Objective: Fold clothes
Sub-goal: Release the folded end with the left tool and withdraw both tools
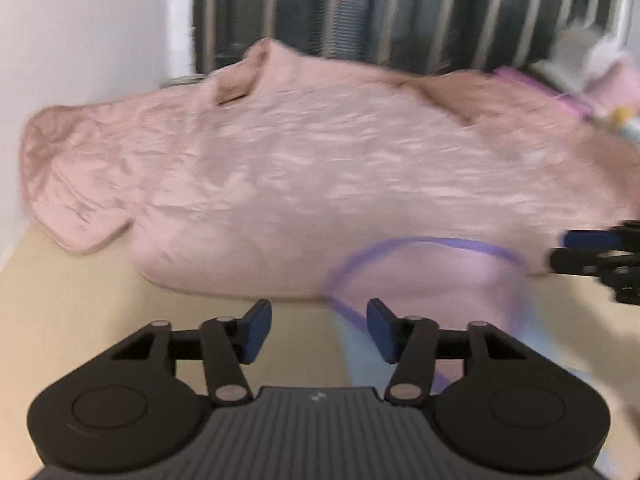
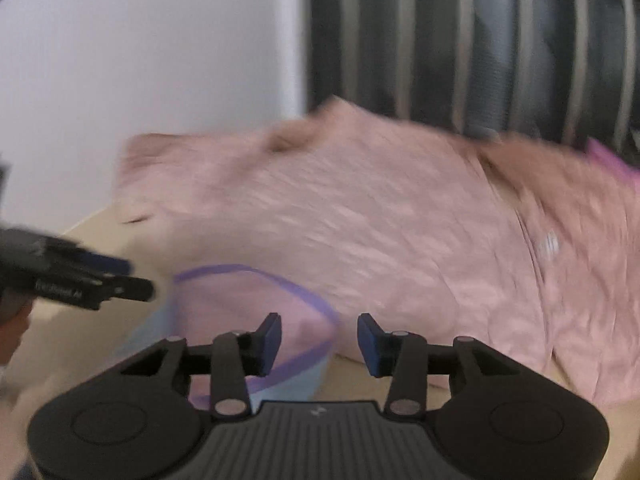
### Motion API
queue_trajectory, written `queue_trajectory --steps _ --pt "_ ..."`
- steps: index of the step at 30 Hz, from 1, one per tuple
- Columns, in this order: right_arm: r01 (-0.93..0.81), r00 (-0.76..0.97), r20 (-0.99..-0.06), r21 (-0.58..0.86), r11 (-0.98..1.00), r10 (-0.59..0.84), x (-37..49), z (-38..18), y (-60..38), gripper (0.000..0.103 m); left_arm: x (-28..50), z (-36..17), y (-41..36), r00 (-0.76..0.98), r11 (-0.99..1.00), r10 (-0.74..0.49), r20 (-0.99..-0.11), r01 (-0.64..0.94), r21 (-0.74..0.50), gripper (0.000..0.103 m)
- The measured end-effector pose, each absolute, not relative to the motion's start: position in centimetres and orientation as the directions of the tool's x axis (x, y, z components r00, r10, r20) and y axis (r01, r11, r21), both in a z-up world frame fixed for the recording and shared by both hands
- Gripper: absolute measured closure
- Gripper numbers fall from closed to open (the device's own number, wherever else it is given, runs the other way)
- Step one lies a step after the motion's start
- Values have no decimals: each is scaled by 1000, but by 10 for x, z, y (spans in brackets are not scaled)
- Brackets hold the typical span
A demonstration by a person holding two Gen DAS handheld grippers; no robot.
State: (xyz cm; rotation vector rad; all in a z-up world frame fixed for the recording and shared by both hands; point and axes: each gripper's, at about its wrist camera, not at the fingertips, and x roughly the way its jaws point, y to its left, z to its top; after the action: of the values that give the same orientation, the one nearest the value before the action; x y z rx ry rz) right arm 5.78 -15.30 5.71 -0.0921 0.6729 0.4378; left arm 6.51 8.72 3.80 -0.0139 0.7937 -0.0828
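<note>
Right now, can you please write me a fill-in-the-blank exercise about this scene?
1. The crumpled satin garment is ____ in colour.
2. The left gripper has its jaws ____.
3. The right gripper holds ____.
4. The thin curved band on the hem is ____.

Missing words: pink; open; nothing; purple

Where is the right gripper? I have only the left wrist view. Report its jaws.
Observer: The right gripper is open, with nothing between its fingers.
Operator: Tell me what lies under it.
Observer: A purple-trimmed loop at the near edge of the pink garment passes beneath its left finger.
</note>
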Motion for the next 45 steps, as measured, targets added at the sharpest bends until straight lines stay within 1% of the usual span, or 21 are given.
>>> queue_trajectory --steps 4,5,6,7,8,9,14,18,21,23,26,29,31,32,33,34,38,40,41,44,45 --pt "-380 648 -682 96 920 339 89 33 -144 70 89 30 86 664 995 -100 -741 61 -79 61" --pt "-374 633 -696 107 921 338 91 28 -143 79 92 28 85 660 995 -99 -744 58 -81 66" --pt "-374 621 -703 122 919 346 93 23 -144 92 92 27 84 661 995 -103 -744 58 -86 84" --pt "-375 614 -706 133 917 354 90 19 -145 97 92 26 84 661 994 -107 -743 59 -91 95" --pt "-377 612 -705 139 916 358 86 17 -148 98 91 26 85 662 993 -115 -740 59 -101 99" --pt "-376 620 -698 137 916 359 83 16 -150 101 89 26 88 668 990 -137 -732 59 -132 101" --pt "-407 659 -647 122 905 384 67 32 -159 102 67 40 89 717 980 -179 -674 70 -185 101" --pt "-461 710 -561 84 883 424 21 53 -169 102 12 60 87 762 968 -238 -602 138 -208 101" --pt "-539 727 -484 36 842 487 -31 62 -177 102 -36 65 86 790 970 -232 -567 143 -198 101" --pt "-608 714 -437 1 794 547 -69 62 -183 102 -66 56 89 793 972 -217 -569 118 -205 101" --pt "-681 665 -459 -49 731 589 -114 43 -184 101 -102 37 93 786 974 -187 -589 71 -214 101" --pt "-709 635 -520 -96 699 572 -133 23 -181 100 -122 26 99 782 970 -189 -595 53 -239 89" --pt "-712 631 -524 -97 695 573 -136 24 -184 94 -133 31 104 796 960 -228 -561 90 -264 56" --pt "-711 635 -512 -93 697 579 -137 28 -186 86 -135 36 105 811 957 -237 -535 102 -271 51" --pt "-709 639 -500 -88 700 585 -137 31 -189 76 -137 42 107 824 954 -246 -510 114 -277 49" --pt "-705 648 -474 -76 705 596 -137 37 -193 73 -138 47 108 836 951 -254 -486 125 -282 49" --pt "-649 691 -397 27 760 604 -118 54 -185 70 -112 53 90 829 955 -245 -503 118 -271 49" --pt "-602 712 -410 62 796 570 -102 51 -170 60 -103 48 77 814 961 -230 -534 103 -256 49" --pt "-571 718 -440 70 818 539 -93 46 -160 58 -100 44 71 806 964 -215 -551 85 -252 49" --pt "-539 698 -508 91 837 504 -82 33 -141 58 -102 31 60 783 973 -179 -595 52 -223 49" --pt "-546 692 -515 82 833 505 -86 29 -139 58 -104 27 58 780 979 -159 -606 43 -201 45"
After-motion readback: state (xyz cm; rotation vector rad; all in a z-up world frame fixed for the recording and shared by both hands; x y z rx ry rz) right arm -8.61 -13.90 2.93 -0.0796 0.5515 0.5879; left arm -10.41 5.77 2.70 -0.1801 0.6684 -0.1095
